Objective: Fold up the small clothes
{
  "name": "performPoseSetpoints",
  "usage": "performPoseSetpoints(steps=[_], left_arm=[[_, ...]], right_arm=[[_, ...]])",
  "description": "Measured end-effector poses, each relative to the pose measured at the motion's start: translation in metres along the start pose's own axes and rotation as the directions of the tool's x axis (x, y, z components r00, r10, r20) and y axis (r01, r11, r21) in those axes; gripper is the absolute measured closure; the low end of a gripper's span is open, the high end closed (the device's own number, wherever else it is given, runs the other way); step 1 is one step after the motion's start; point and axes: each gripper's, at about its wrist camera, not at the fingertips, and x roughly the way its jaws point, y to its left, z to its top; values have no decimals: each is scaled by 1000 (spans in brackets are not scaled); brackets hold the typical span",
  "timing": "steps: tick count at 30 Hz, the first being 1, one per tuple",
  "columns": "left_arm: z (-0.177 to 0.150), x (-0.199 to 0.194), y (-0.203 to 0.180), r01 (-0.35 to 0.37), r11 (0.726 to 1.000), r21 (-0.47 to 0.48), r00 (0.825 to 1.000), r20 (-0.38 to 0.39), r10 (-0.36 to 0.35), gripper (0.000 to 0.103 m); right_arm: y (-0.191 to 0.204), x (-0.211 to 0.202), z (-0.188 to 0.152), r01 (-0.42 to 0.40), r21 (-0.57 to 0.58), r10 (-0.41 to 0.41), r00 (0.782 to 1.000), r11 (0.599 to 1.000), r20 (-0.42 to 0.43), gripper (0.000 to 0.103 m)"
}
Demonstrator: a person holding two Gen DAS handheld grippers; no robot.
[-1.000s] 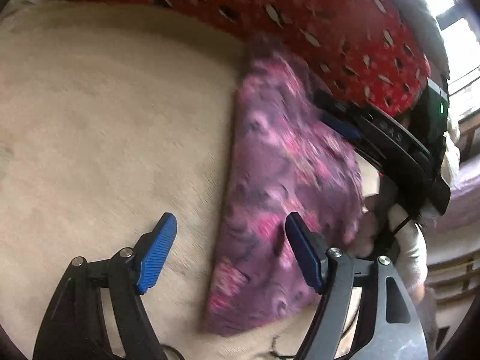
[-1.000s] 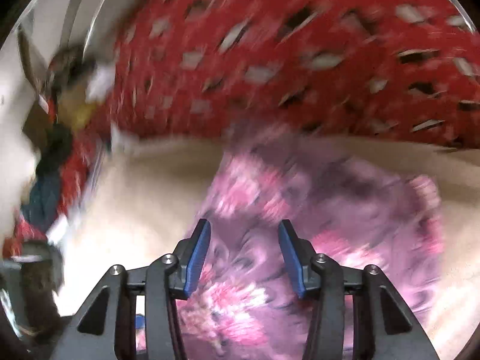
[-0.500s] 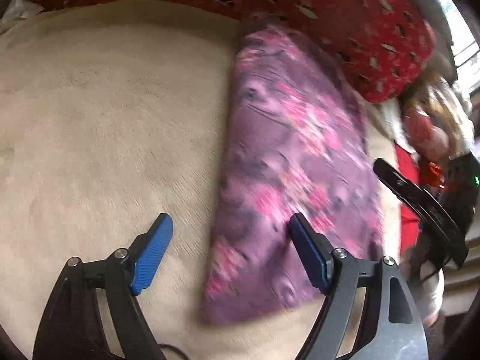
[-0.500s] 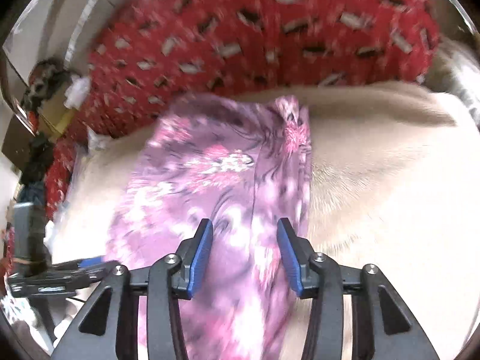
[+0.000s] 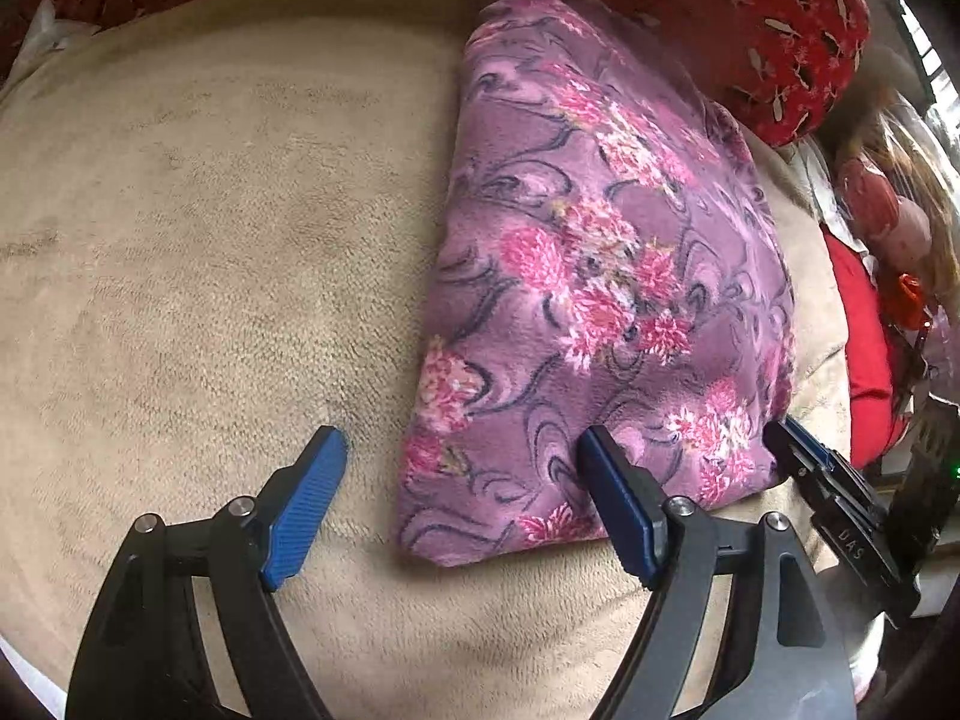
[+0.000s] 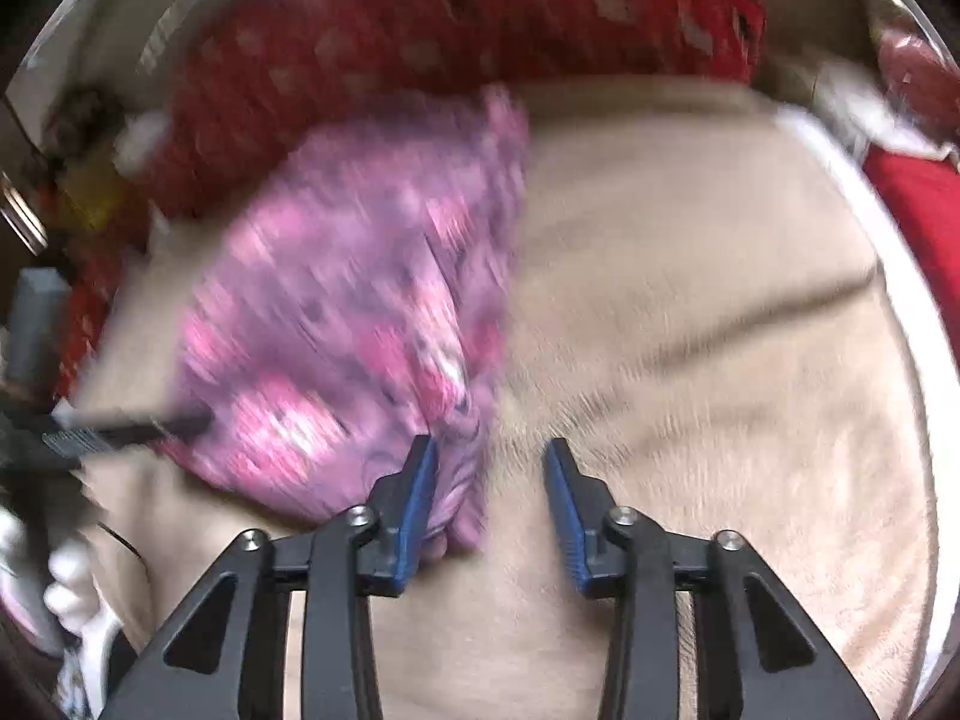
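Purple floral garment point(image 5: 600, 276) sharp from left wrist, seemingly blurred from right.

This looks like a lived-in room of a home, likely a bedroom or sitting room. A soft beige plush blanket point(image 5: 198, 252) covers a bed or couch, backed by a large red patterned cushion point(image 5: 750, 6). A folded purple floral fleece garment point(image 5: 600, 300) lies on it. Daylight enters through a window point(image 5: 927, 54) at the edge, and cluttered household belongings point(image 6: 72, 192) crowd one side.
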Motion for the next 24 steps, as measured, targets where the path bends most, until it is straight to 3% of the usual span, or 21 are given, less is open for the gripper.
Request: performPoseSetpoints(steps=[3,7,8,10,11,14,16,19,20,21,24], left_arm=[[-4,-2,3,1,1000,5,1000,-5,-1,23],[-6,-6,7,8,1000,6,1000,-15,-8,23],[-4,-10,9,48,999,1,998,-27,-48,23],[6,-22,11,173,984,-29,985,-8,-174,23],[15,-28,11,199,979,-39,980,14,-199,23],[42,-40,13,203,978,-55,977,73,-199,23],[58,-33,12,172,983,-58,983,73,-168,23],[71,-1,17,83,994,-74,996,17,-82,20],[74,10,21,100,991,-87,995,-13,-101,18],[75,10,27,137,985,-104,990,-8,-138,18],[83,1,37,239,966,-100,971,-4,-241,18]], right_arm=[[-4,-6,3,-26,38,26,1000,999,6,71],[-1,-2,12,-18,38,19,999,999,-33,67],[-2,-2,18,-28,66,30,999,997,-30,67],[1,4,31,-68,111,66,998,992,20,67],[0,-5,41,-113,128,104,991,985,79,67],[5,-8,66,-186,127,162,971,974,178,67],[12,4,82,-184,106,159,965,977,208,67],[12,44,93,-107,102,92,986,989,139,69],[10,67,94,-42,95,37,998,995,55,66],[6,78,95,-37,103,34,999,994,36,60],[-14,69,107,-103,193,89,993,976,81,57]])
